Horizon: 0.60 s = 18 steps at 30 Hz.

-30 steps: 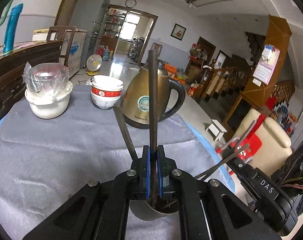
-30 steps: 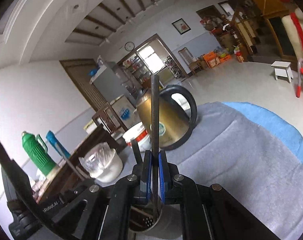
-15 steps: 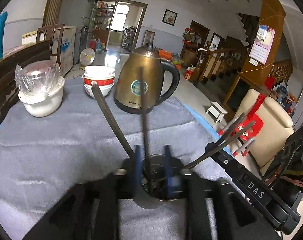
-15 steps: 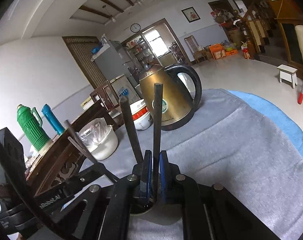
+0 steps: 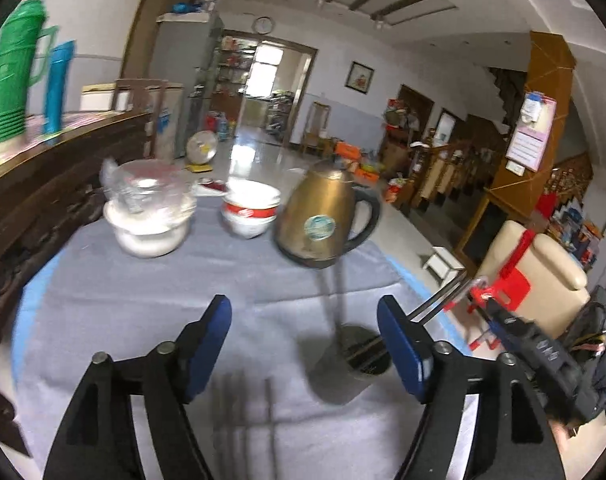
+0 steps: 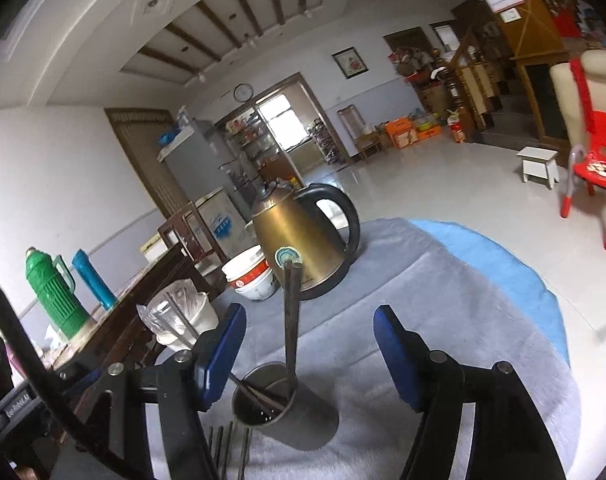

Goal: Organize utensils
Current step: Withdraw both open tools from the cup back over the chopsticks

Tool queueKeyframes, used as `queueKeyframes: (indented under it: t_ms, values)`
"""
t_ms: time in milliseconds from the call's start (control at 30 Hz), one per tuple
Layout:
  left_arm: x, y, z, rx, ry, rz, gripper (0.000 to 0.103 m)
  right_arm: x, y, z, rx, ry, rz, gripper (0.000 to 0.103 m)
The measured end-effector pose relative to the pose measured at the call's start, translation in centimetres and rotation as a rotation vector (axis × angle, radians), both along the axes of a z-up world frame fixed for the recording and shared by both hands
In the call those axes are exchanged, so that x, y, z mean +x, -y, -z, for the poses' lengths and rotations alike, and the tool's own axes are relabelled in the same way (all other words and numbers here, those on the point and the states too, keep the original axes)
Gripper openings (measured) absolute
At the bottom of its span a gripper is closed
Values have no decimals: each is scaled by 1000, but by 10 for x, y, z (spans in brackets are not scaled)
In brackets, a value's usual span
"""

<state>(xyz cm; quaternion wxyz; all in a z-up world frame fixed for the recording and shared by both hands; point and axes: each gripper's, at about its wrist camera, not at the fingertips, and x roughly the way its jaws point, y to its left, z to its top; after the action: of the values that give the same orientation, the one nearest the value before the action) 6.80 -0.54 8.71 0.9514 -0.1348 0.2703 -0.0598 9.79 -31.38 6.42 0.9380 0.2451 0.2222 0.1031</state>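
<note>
Both grippers hang wide open and empty over the grey-clothed counter [image 6: 483, 320]: the metal holder [image 6: 287, 412] stands between the right gripper [image 6: 309, 354] fingers, 2 utensils upright inside, while loose utensils [image 5: 247, 420] lie lengthwise just below the left gripper [image 5: 305, 344], likely nearer for the next pickup

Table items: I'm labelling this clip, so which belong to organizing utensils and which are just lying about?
Job:
metal cup
dark utensils in cup
loose utensils on cloth
left claw, open
right claw, open

Lying about:
brass kettle
stacked bowls
plastic-covered bowl
</note>
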Motion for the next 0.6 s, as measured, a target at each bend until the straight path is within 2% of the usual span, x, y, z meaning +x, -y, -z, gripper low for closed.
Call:
queueKeyframes:
  t_ms: [167,333,500,600]
  values:
    - [-21,-39,38,42,-121,-84,81,-34,-6,9,-9,-27,-18,70]
    - [-33,-67,97,44,-302,-167,81,-52,-41,45,-54,-145,-126,70]
    - [-39,-72,126,65,-398,-188,81,-57,-80,81,-91,-261,-244,70]
    - [-42,-68,134,71,-424,-180,81,-61,-97,95,-123,-305,-292,70]
